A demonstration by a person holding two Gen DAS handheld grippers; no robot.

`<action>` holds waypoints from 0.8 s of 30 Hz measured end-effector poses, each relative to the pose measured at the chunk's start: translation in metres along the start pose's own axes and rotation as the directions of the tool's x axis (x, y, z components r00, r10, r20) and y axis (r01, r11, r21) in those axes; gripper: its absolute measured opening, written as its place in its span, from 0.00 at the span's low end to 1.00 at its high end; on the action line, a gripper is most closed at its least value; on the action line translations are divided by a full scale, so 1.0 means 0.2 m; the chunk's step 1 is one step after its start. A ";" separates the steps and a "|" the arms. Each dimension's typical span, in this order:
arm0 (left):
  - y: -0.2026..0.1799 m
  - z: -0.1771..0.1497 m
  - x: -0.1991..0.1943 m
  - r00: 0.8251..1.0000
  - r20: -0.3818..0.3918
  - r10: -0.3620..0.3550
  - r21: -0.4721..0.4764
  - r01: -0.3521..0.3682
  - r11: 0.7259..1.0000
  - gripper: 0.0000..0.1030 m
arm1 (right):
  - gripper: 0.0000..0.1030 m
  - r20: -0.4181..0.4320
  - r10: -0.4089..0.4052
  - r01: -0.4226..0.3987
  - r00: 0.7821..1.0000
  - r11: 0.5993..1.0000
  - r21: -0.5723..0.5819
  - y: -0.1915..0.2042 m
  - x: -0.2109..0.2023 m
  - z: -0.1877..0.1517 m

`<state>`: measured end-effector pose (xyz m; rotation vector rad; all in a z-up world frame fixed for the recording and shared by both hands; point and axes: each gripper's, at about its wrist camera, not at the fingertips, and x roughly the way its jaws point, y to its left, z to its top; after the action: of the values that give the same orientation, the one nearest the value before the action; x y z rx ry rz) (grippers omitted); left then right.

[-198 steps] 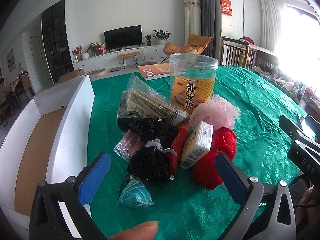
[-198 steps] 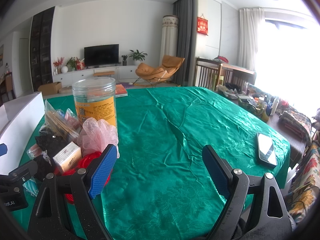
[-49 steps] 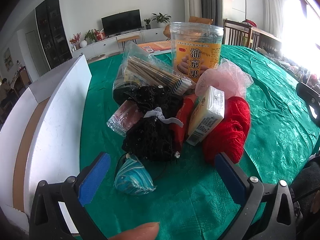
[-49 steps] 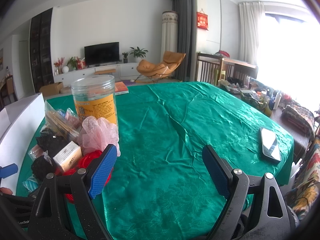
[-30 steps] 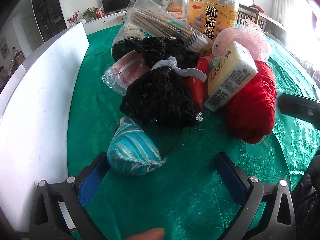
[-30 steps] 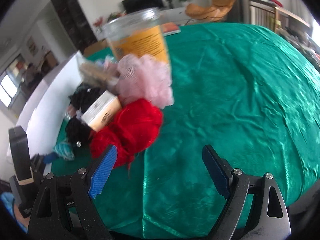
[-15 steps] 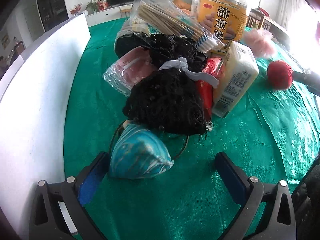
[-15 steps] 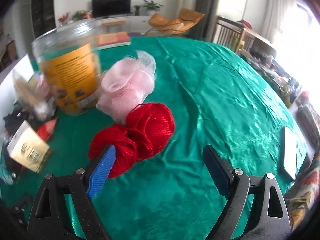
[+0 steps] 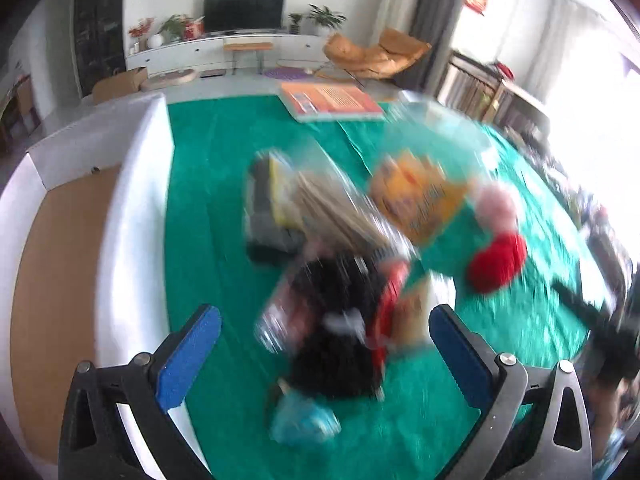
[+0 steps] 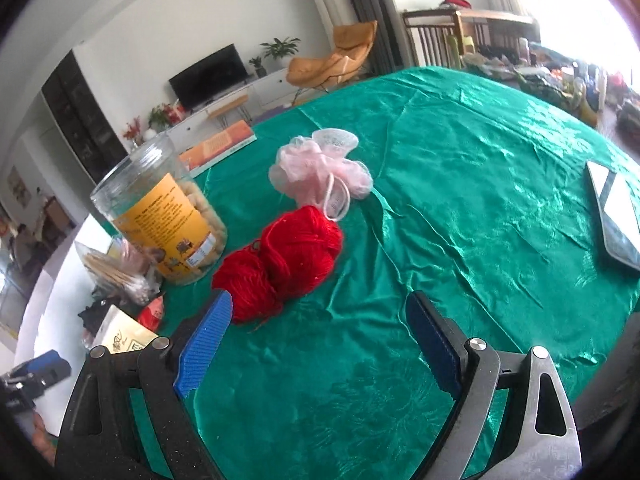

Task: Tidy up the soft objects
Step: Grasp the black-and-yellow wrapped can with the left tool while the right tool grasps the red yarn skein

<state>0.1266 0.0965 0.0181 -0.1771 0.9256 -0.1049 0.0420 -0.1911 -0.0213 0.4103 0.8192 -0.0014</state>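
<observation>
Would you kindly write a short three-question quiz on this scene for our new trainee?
1. True or false: the right hand-held gripper holds the red yarn.
2. What lies just beyond the yarn: A) pink mesh pouf, B) the phone?
3. Fill in: the tablecloth is ____.

Key: 1 false, both hand-held grippers are open and empty; 2 A; 3 green.

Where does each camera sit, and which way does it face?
Left wrist: on the left gripper, looking down, blurred, at the pile beside the white box; its open fingers show.
Right wrist: on the right gripper, facing the red yarn and pink mesh puff; its open fingers show.
Both views share the yarn, puff and orange-label jar.
</observation>
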 end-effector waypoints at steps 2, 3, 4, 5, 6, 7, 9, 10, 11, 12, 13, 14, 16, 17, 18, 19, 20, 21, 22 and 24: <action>0.13 0.19 0.06 1.000 -0.029 0.008 -0.087 -0.011 0.996 1.00 | 0.88 0.010 0.014 -0.015 1.000 0.998 0.053 -0.02 -0.04 -0.03; 0.19 0.30 0.11 0.999 -0.049 0.020 -0.120 -0.026 0.992 1.00 | 0.88 0.013 0.020 -0.020 1.000 0.997 0.073 -0.05 -0.03 -0.02; 0.24 0.40 0.18 0.997 -0.067 0.040 -0.144 -0.049 0.988 1.00 | 0.88 0.016 0.024 -0.026 1.000 0.996 0.089 -0.11 -0.04 -0.01; 0.27 0.48 0.24 0.995 -0.085 0.053 -0.147 -0.065 0.987 1.00 | 0.88 0.015 0.028 -0.029 1.000 0.994 0.101 -0.11 -0.04 -0.02; 0.29 0.55 0.31 0.992 -0.114 0.053 -0.135 -0.069 0.988 1.00 | 0.88 0.012 0.028 -0.029 1.000 0.994 0.107 -0.14 -0.03 -0.02; 0.31 0.61 0.40 0.986 -0.154 0.056 -0.117 -0.075 0.990 1.00 | 0.88 0.008 0.028 -0.029 1.000 0.994 0.107 -0.11 -0.04 -0.04; 0.33 0.67 0.59 0.968 -0.239 0.075 -0.083 -0.097 0.992 1.00 | 0.88 -0.007 0.035 -0.035 0.999 0.995 0.092 -0.09 -0.02 -0.04; 0.33 0.65 0.68 0.955 -0.287 0.074 -0.097 -0.106 0.990 1.00 | 0.88 -0.024 0.052 -0.050 0.998 0.996 0.077 -0.07 0.00 -0.04; 0.34 0.63 0.76 0.941 -0.332 0.065 -0.106 -0.105 0.989 0.97 | 0.88 -0.053 0.083 -0.080 0.995 0.995 0.059 -0.05 0.03 -0.02; 0.33 0.56 0.81 0.929 -0.365 0.052 -0.118 -0.102 0.988 0.96 | 0.88 -0.087 0.124 -0.120 0.989 0.992 0.043 -0.03 0.06 -0.01; 0.34 0.55 0.87 0.913 -0.406 0.036 -0.144 -0.103 0.984 0.96 | 0.88 -0.114 0.154 -0.151 0.982 0.988 0.029 -0.01 0.09 -0.01; 0.35 0.49 0.89 0.898 -0.439 0.018 -0.179 -0.106 0.978 0.96 | 0.88 -0.131 0.169 -0.168 0.977 0.986 0.015 0.03 0.10 -0.01; 0.36 0.44 0.95 0.887 -0.462 -0.010 -0.236 -0.112 0.965 0.96 | 0.88 -0.150 0.172 -0.175 0.974 0.985 -0.005 0.05 0.12 0.01; 0.35 0.41 0.97 0.881 -0.474 -0.003 -0.230 -0.120 0.966 0.95 | 0.88 -0.158 0.171 -0.174 0.973 0.985 -0.008 0.08 0.12 0.00; 0.31 0.40 0.94 0.893 -0.449 0.033 -0.182 -0.128 0.975 0.89 | 0.88 -0.167 0.166 -0.170 0.972 0.985 -0.009 0.08 0.14 0.02; 0.26 0.40 0.92 0.905 -0.425 0.022 -0.138 -0.088 0.987 0.64 | 0.88 -0.177 0.158 -0.163 0.971 0.987 -0.010 0.09 0.15 0.01; 0.22 0.41 0.91 0.910 -0.415 -0.008 -0.124 -0.048 0.991 0.53 | 0.88 -0.186 0.152 -0.157 0.971 0.988 -0.010 0.11 0.15 0.00; 0.20 0.41 0.88 0.911 -0.412 0.012 -0.103 -0.060 0.993 0.53 | 0.88 -0.195 0.153 -0.158 0.969 0.987 -0.008 0.11 0.16 0.01; 0.19 0.42 0.85 0.920 -0.389 0.035 -0.089 -0.075 0.993 0.52 | 0.88 -0.206 0.163 -0.167 0.965 0.986 -0.002 0.15 0.15 -0.01; 0.17 0.47 0.77 0.942 -0.334 0.034 -0.076 -0.063 0.995 0.51 | 0.88 -0.237 0.190 -0.191 0.953 0.981 0.018 0.06 0.20 0.07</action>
<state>0.2944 0.1148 -0.0554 -0.2202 1.2731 -0.0495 0.0812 -0.1788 -0.0383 0.4895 1.0131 0.2340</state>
